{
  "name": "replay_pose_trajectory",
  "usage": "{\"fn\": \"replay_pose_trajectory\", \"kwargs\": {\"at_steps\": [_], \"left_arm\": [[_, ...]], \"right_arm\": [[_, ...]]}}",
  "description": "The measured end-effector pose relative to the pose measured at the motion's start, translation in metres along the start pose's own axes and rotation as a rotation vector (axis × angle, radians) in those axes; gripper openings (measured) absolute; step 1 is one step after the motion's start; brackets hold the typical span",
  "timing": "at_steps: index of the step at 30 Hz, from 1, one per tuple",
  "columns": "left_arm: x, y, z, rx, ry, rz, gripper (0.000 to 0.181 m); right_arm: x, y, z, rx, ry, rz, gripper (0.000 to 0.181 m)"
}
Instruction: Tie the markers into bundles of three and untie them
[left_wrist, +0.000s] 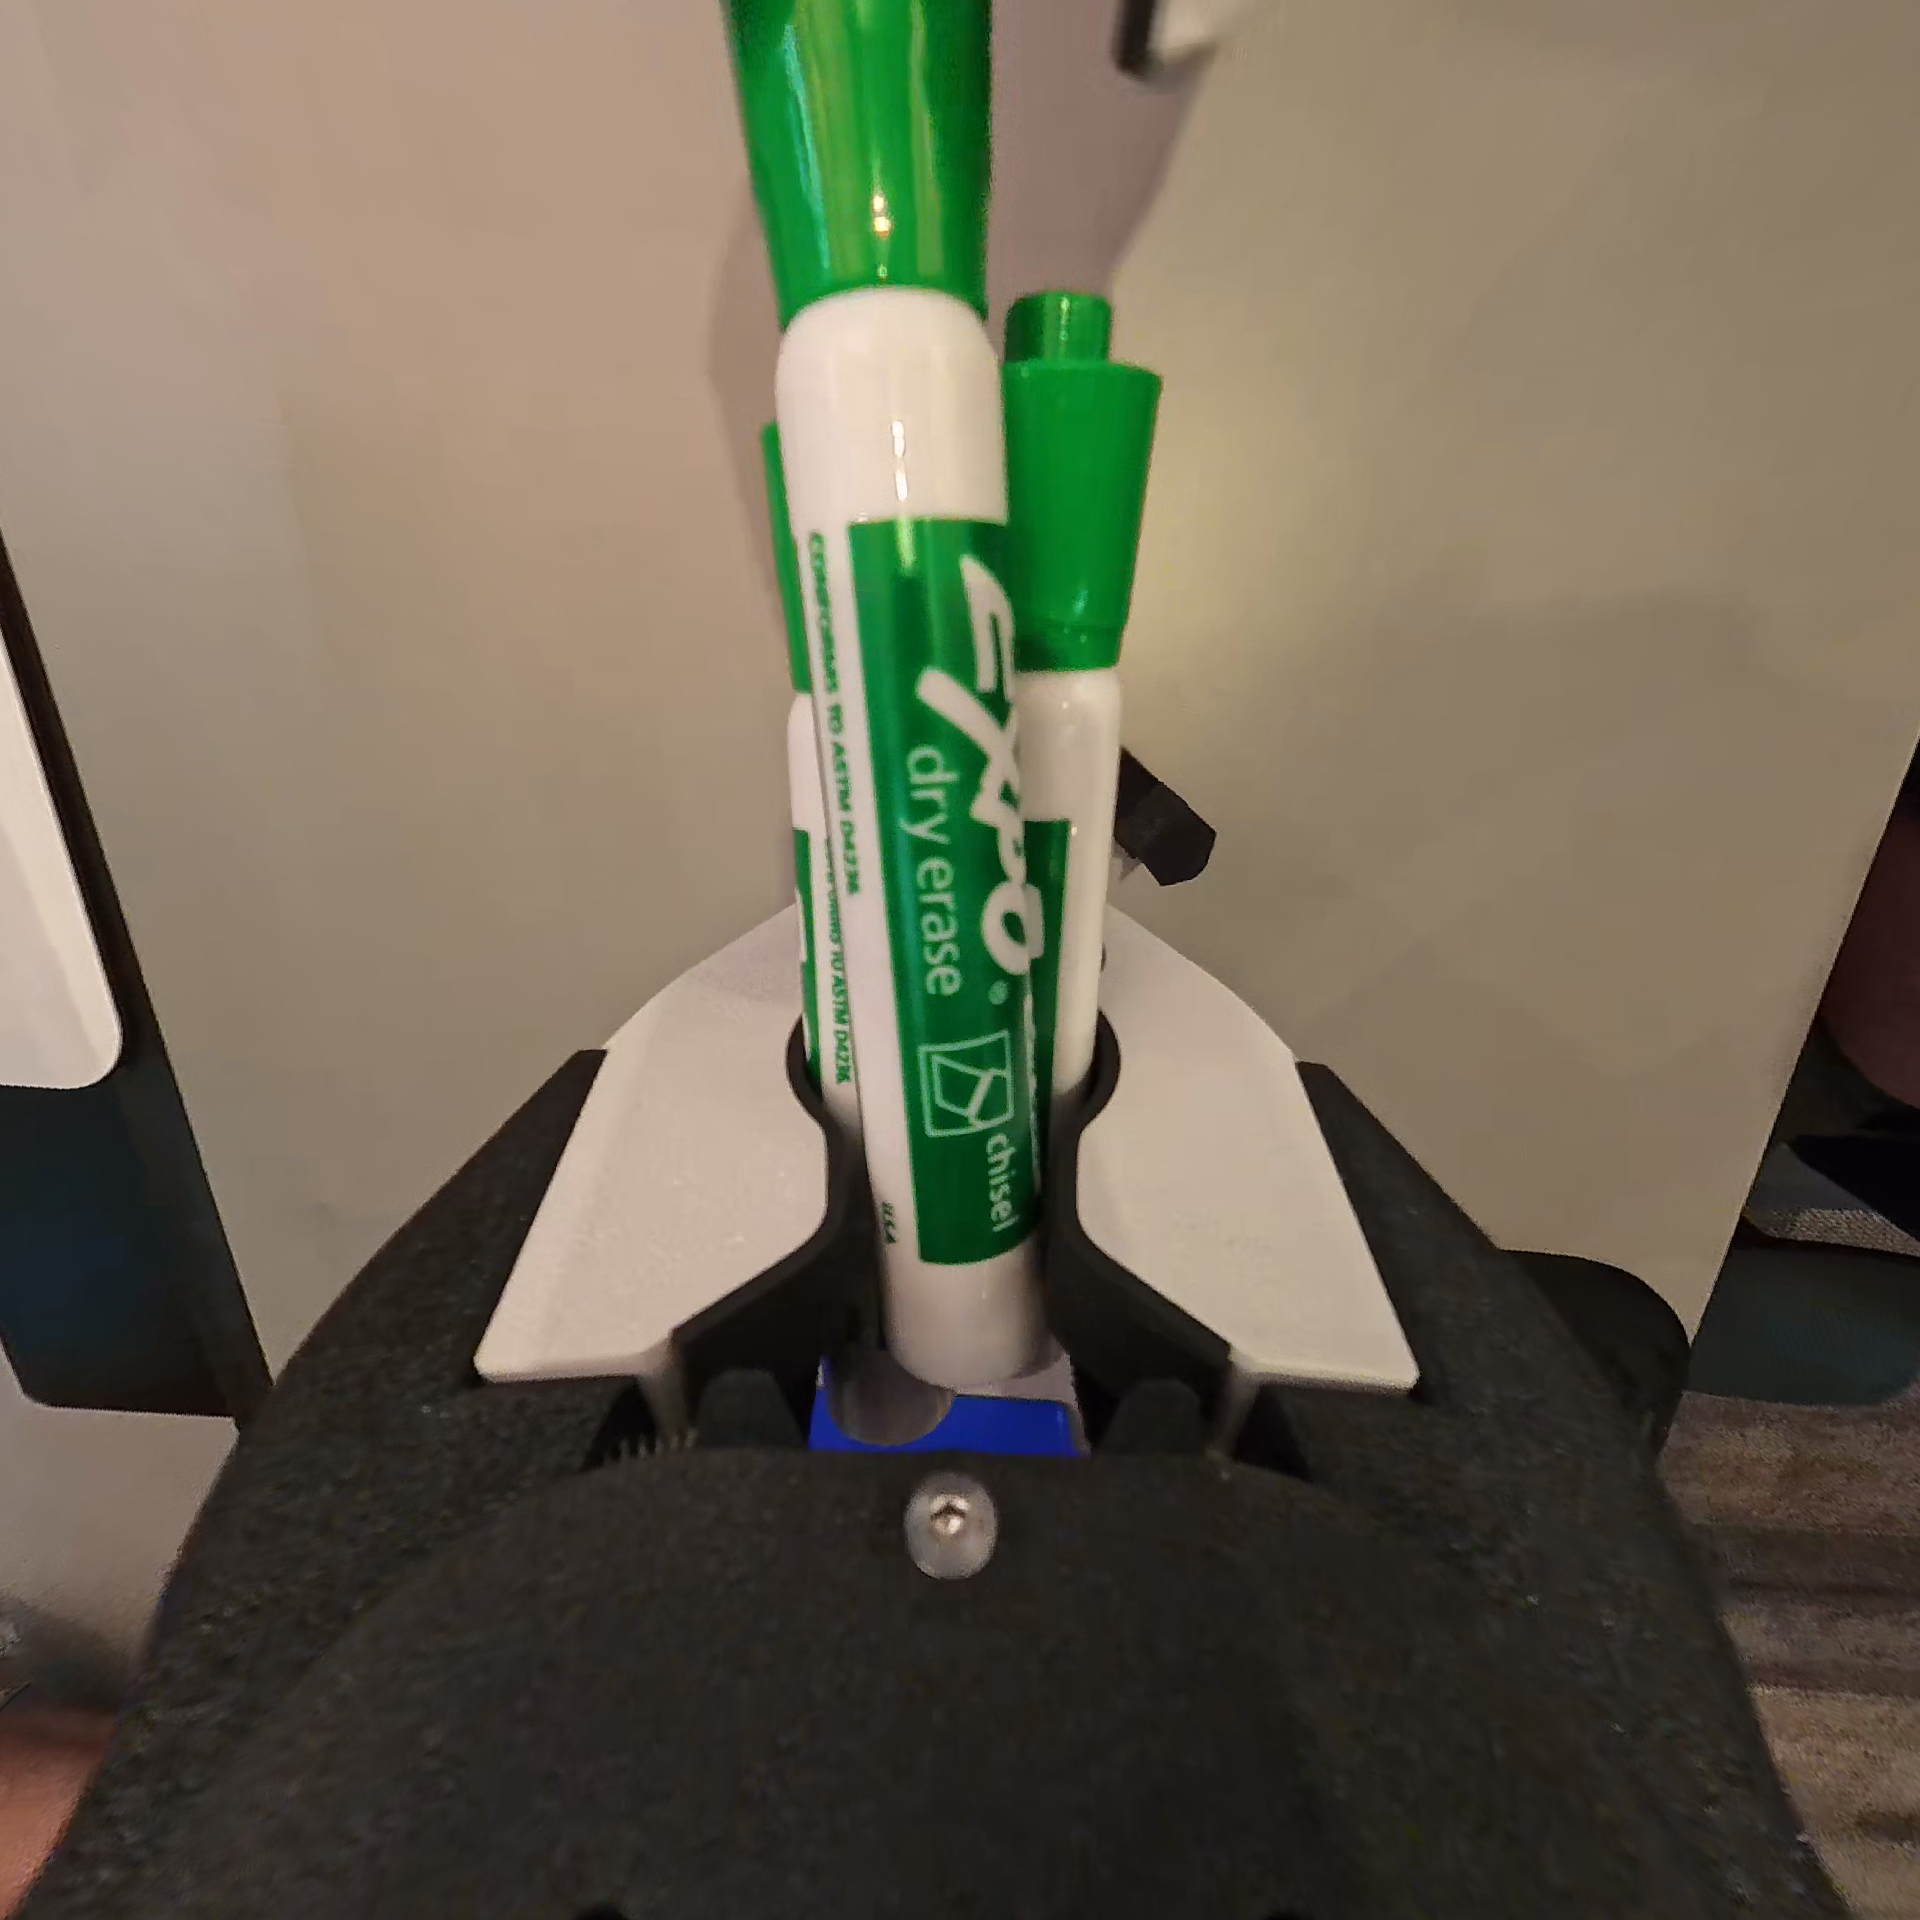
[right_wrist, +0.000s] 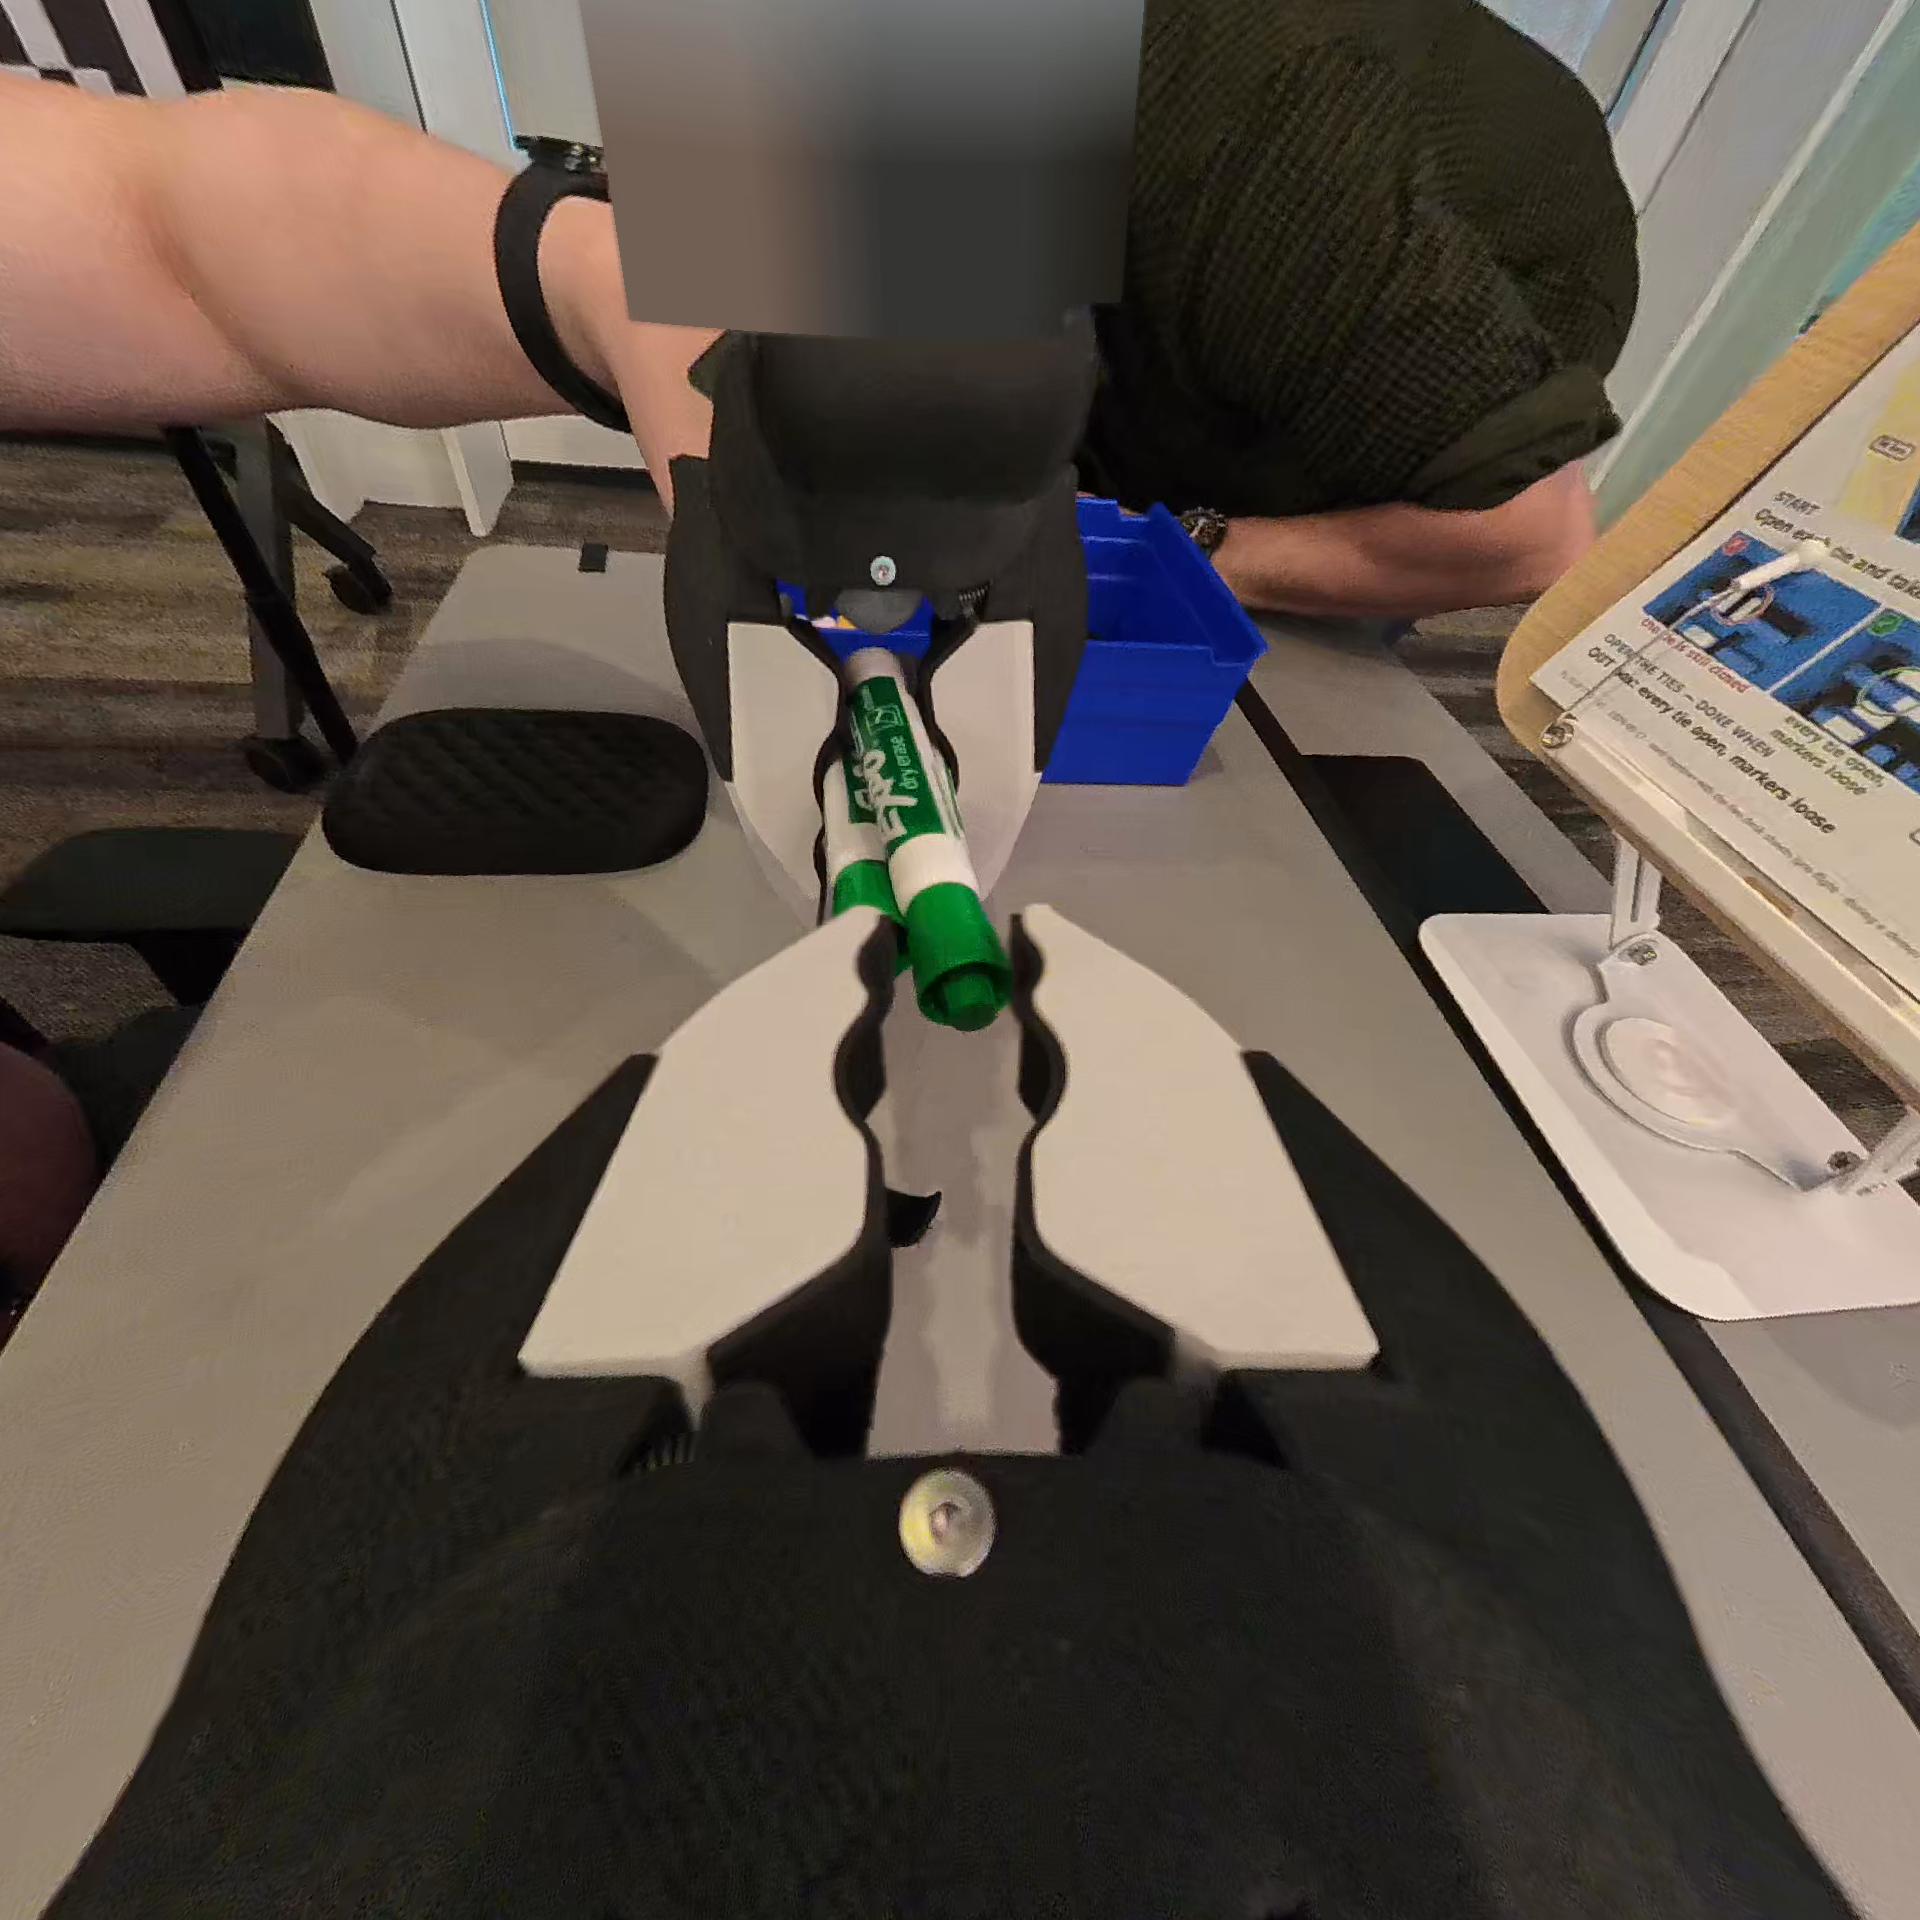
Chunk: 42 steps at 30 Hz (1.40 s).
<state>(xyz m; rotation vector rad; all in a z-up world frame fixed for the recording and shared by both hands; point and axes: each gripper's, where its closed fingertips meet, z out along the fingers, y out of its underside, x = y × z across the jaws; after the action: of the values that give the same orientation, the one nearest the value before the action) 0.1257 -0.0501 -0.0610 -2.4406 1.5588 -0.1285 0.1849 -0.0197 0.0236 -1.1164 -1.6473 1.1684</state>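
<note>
My left gripper is shut on a bundle of green-capped white markers, caps pointing away from it. Three markers show in the left wrist view, one mostly hidden behind the front one. In the right wrist view the left gripper faces my right gripper and holds the markers above the table. The right gripper is open and empty, its fingertips on either side of the marker caps, not touching them. I see no tie around the markers.
A grey table lies below. A small black curved piece shows between my right fingers. A blue bin stands behind the left gripper, a black pad at left, an instruction sheet on a white stand at right. A person's arms are behind.
</note>
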Motion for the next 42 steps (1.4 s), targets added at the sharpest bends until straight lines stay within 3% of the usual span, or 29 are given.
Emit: {"fn": "replay_pose_trajectory", "kwargs": {"at_steps": [3,6,9,17,34,42], "left_arm": [[0.001,-0.001,0.002,-0.001,0.008,0.0,0.042],[0.002,-0.001,0.002,-0.003,0.008,0.001,0.042],[0.002,-0.002,0.001,-0.003,0.007,0.002,0.042],[0.003,-0.004,0.002,-0.009,0.007,0.009,0.042],[-0.002,-0.001,0.0,-0.015,0.0,-0.009,0.042],[-0.003,0.0,-0.002,-0.004,-0.009,-0.007,0.042]], "right_arm": [[0.0,0.0,-0.002,0.011,0.0,0.007,0.012],[0.004,0.001,-0.003,0.01,0.028,0.006,0.029],[0.002,0.006,-0.003,-0.006,0.008,0.038,0.032],[-0.001,0.008,0.0,-0.01,-0.028,0.068,0.021],[-0.002,-0.002,0.01,-0.082,0.025,-0.008,0.021],[0.004,-0.003,0.003,-0.032,0.012,0.087,0.034]]}}
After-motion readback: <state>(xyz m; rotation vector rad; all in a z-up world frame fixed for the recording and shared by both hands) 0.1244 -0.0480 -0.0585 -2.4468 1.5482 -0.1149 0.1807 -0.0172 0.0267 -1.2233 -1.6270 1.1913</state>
